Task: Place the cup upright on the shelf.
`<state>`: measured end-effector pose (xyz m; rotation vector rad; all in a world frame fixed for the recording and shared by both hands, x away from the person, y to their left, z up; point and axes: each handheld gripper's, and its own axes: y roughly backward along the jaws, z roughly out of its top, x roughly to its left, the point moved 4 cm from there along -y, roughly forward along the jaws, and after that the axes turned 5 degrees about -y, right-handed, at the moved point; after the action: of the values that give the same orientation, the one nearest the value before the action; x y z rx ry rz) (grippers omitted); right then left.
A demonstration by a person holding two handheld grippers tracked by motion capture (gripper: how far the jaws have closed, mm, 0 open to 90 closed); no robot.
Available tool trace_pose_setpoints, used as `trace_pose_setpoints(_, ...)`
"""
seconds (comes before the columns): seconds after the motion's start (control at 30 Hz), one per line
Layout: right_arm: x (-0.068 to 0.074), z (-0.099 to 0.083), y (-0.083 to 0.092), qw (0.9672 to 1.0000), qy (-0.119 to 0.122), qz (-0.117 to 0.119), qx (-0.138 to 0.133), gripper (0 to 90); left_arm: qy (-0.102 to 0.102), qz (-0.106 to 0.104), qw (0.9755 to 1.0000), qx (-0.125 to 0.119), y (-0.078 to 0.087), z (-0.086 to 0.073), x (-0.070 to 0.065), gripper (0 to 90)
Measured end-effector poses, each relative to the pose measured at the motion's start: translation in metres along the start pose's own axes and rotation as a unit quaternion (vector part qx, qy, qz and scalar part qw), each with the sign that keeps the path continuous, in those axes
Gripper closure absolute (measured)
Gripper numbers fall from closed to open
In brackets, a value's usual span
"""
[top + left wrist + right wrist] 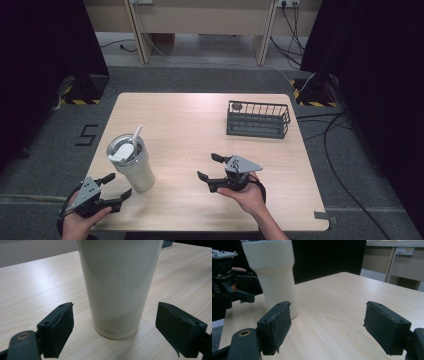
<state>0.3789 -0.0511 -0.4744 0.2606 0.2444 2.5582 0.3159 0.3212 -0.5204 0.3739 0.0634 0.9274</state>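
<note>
On the wooden table (190, 120), an upright cream tumbler (134, 167) stands near the left front corner, directly ahead of the left gripper (114, 187), jaws spread wide; the right gripper (210, 167), likewise open, sits farther away.

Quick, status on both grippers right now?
Left gripper: open, empty, jaws set either side of the tumbler without touching it.
Right gripper: open, empty.

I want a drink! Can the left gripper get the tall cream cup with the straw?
Probably yes. The left gripper is open and right beside the tall cream cup, aimed at its lower body, with bare wooden table and nothing between them.
</note>
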Motion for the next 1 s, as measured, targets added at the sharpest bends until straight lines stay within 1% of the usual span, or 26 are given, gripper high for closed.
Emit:
trace_pose_setpoints(0.07, 0.001, 0.002, -0.007, 1.0000, 0.004, 0.006, 0.002, 21.7, 0.000, 0.000, 1.0000, 0.000, 0.000, 0.000, 0.000, 14.7)
trace_pose_setpoints(0.1, 0.003, 0.004, -0.013, 0.9999, 0.005, 0.011, 0.002, 21.1, -0.001, -0.001, 1.0000, 0.001, 0.000, 0.000, 0.000, 14.6)
trace_pose_setpoints(0.13, 0.003, 0.004, -0.013, 0.9999, 0.005, 0.011, 0.002, 21.1, 0.000, -0.001, 1.0000, 0.000, 0.000, 0.000, 0.000, 14.6)
trace_pose_setpoints(0.17, 0.006, 0.006, -0.020, 0.9998, 0.008, 0.018, 0.003, 20.9, 0.000, -0.001, 1.0000, 0.000, 0.000, 0.000, 0.000, 14.7)
trace_pose_setpoints(0.23, 0.007, 0.007, -0.022, 0.9997, 0.009, 0.021, 0.003, 20.9, 0.000, -0.001, 1.0000, 0.000, 0.000, 0.000, 0.000, 14.7)
trace_pose_setpoints(0.27, 0.009, 0.010, -0.030, 0.9995, 0.012, 0.028, 0.003, 20.8, 0.001, -0.002, 1.0000, -0.001, 0.000, 0.000, 0.000, 14.7)
trace_pose_setpoints(0.33, 0.013, 0.012, -0.037, 0.9992, 0.016, 0.036, 0.004, 20.7, 0.001, -0.002, 1.0000, -0.002, 0.000, 0.000, 0.000, 14.7)
trace_pose_setpoints(0.4, 0.014, 0.013, -0.040, 0.9991, 0.018, 0.039, 0.004, 20.6, 0.001, -0.003, 1.0000, -0.001, 0.000, 0.000, 0.000, 14.7)
trace_pose_setpoints(0.5, 0.020, 0.017, -0.050, 0.9985, 0.026, 0.048, 0.005, 20.1, 0.000, -0.004, 1.0000, -0.002, 0.000, 0.000, -0.001, 14.7)
trace_pose_setpoints(0.67, 0.029, 0.022, -0.067, 0.9973, 0.030, 0.067, 0.007, 19.2, 0.002, -0.004, 1.0000, -0.004, 0.000, 0.001, -0.001, 14.7)
trace_pose_setpoints(0.87, 0.039, 0.022, -0.088, 0.9957, 0.030, 0.087, 0.012, 18.5, 0.002, -0.005, 1.0000, -0.004, 0.000, 0.000, -0.001, 14.7)
trace_pose_setpoints(0.9, 0.044, 0.021, -0.097, 0.9950, 0.033, 0.092, 0.016, 18.0, 0.002, -0.005, 1.0000, -0.003, 0.000, 0.000, -0.001, 14.7)
trace_pose_setpoints(0.93, 0.044, 0.021, -0.097, 0.9950, 0.033, 0.092, 0.016, 18.0, 0.001, -0.005, 1.0000, -0.003, 0.000, 0.000, -0.001, 14.7)
trace_pose_setpoints(1.0, 0.047, 0.020, -0.106, 0.9944, 0.036, 0.097, 0.020, 17.2, 0.000, -0.005, 1.0000, -0.002, 0.000, 0.000, -0.001, 14.8)
